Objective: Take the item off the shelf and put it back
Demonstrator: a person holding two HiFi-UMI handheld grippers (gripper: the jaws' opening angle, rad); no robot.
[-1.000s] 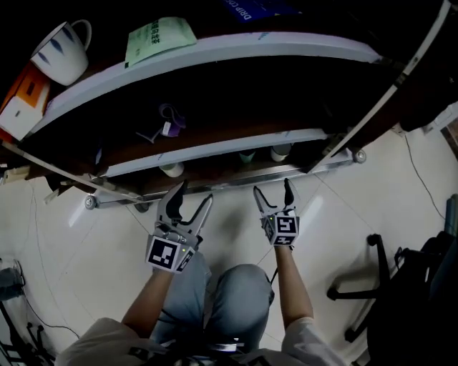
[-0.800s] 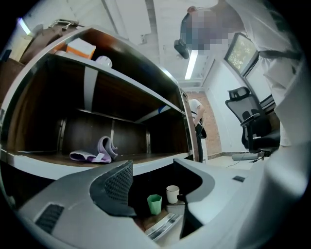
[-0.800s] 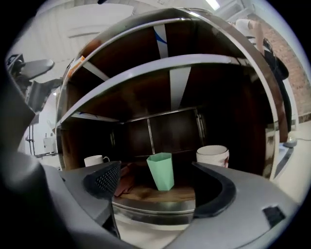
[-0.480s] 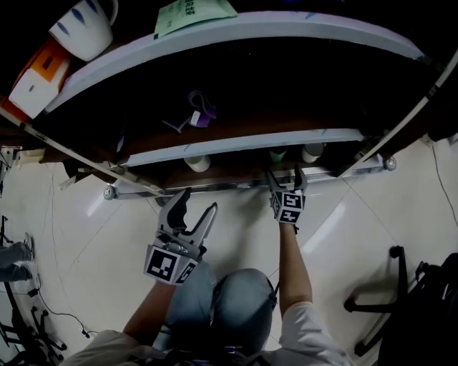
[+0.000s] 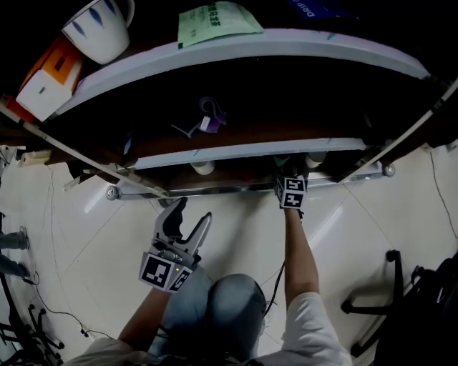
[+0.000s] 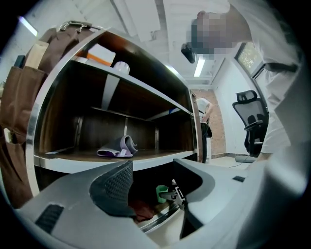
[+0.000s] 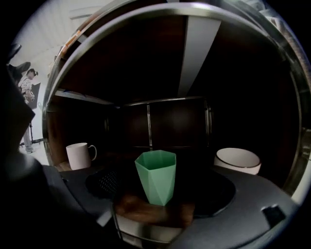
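A green faceted cup (image 7: 156, 176) stands upright on the dark wooden bottom shelf (image 7: 141, 208). My right gripper (image 7: 163, 193) reaches in under that shelf's edge, jaws open, with the cup standing at its fingertips and touching neither pad. In the head view the right gripper (image 5: 290, 171) is half hidden under the shelf edge; only its marker cube shows well. My left gripper (image 5: 192, 212) hangs open and empty over the floor in front of the shelf. The left gripper view looks between its open jaws (image 6: 155, 184) at the green cup (image 6: 162, 192).
A white mug (image 7: 80, 154) stands left of the cup and a white bowl (image 7: 237, 159) right of it. A purple item (image 5: 209, 118) lies on the middle shelf. The top shelf holds a mug (image 5: 104, 28), a green packet (image 5: 215, 20) and an orange box (image 5: 46, 75). An office chair (image 5: 408, 300) stands at right.
My right gripper has moved forward and down, from in front of the rail to under the bottom shelf's edge. My left gripper has drifted back and left, still open.
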